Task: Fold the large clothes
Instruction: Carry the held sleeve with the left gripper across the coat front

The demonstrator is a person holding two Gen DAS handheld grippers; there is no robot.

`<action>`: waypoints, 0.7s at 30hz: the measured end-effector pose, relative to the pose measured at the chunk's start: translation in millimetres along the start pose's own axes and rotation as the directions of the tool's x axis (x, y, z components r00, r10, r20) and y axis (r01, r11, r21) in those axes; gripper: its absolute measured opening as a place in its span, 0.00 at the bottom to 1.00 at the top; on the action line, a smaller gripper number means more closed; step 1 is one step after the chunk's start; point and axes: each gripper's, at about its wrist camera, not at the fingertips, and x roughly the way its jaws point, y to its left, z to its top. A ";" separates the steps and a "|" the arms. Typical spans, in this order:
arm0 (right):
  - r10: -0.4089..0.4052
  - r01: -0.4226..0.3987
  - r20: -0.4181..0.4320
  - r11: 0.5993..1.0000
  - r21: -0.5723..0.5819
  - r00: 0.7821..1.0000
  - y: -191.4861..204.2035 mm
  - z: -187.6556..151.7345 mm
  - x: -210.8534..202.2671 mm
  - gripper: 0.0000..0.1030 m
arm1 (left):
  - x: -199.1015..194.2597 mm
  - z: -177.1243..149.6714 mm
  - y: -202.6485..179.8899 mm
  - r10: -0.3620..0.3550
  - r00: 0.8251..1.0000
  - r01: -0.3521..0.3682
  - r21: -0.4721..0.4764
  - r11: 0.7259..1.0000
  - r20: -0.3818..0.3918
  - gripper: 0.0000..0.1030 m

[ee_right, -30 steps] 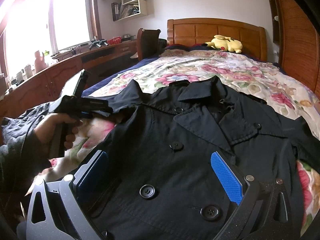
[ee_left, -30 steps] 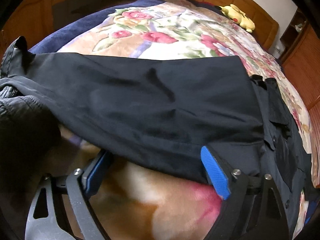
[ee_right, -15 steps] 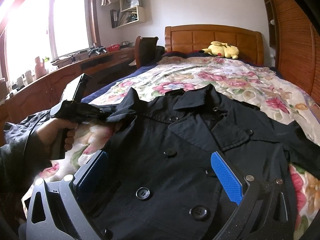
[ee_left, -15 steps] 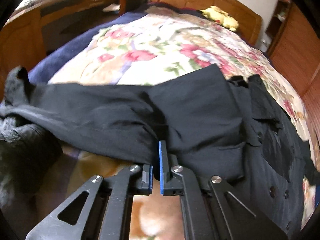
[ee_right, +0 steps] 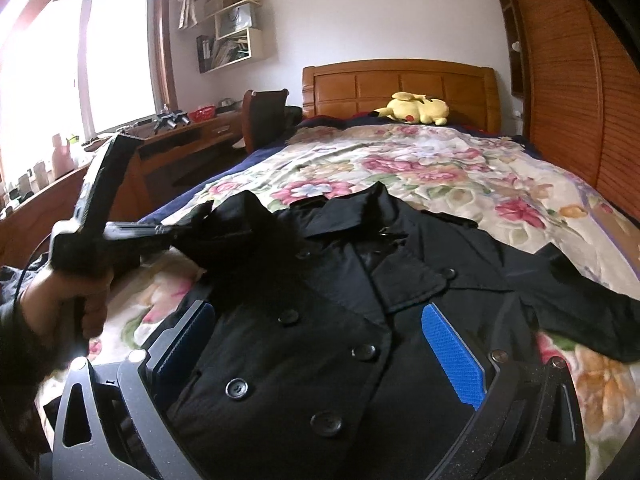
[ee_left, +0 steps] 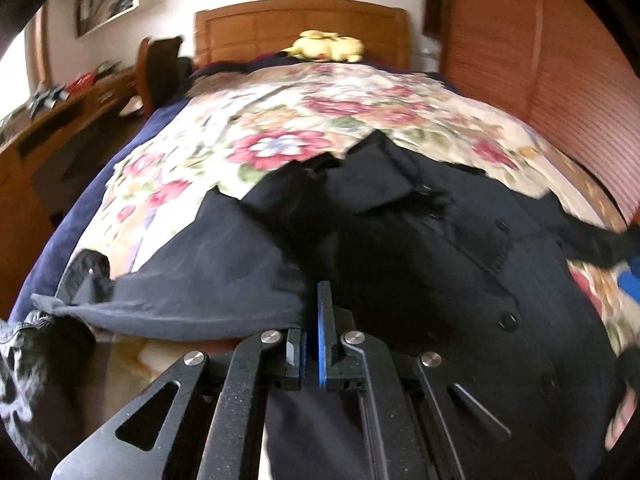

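Note:
A black double-breasted coat point(ee_right: 320, 320) lies face up on the floral bedspread point(ee_right: 440, 168), collar toward the headboard. My left gripper point(ee_left: 316, 312) is shut on the edge of the coat's sleeve point(ee_left: 192, 288) and holds it lifted off the bed. In the right wrist view that left gripper point(ee_right: 170, 236) shows at the left in a person's hand point(ee_right: 60, 308), the sleeve point(ee_right: 232, 228) bunched at its tips. My right gripper point(ee_right: 316, 312) hovers open over the coat's buttoned front, nothing between its blue pads point(ee_right: 452, 352). The other sleeve point(ee_right: 580, 300) lies spread out to the right.
A yellow plush toy point(ee_right: 414, 108) rests by the wooden headboard point(ee_right: 400, 84). A wooden desk point(ee_right: 180, 140) with clutter and a chair point(ee_right: 264, 116) stand along the left of the bed. Slatted wooden doors point(ee_right: 568, 100) line the right side.
My left gripper closed on the sleeve's edge, then rose and swung toward the coat's body, dragging the sleeve along. The right gripper stayed open over the coat's front.

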 end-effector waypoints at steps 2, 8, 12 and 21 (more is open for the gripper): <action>-0.001 0.001 0.001 1.000 -0.001 1.000 1.2 0.2 -0.3 1.00 | -5.0 -6.2 -14.9 0.015 1.000 -0.015 0.051 0.999 0.008 0.04; 0.010 -0.010 0.005 1.000 -0.012 1.000 8.4 -0.7 2.5 1.00 | -9.1 -26.0 -26.1 0.022 1.000 -0.021 0.087 0.996 -0.011 0.04; 0.020 -0.019 0.005 0.999 -0.026 1.000 10.2 -0.5 4.0 1.00 | -12.7 -40.5 -20.6 0.014 0.999 -0.012 0.078 0.997 -0.035 0.12; 0.036 -0.036 0.005 0.998 -0.042 0.999 6.5 0.8 1.6 1.00 | -39.6 -64.4 -3.1 0.013 1.000 -0.013 0.081 0.997 -0.004 0.57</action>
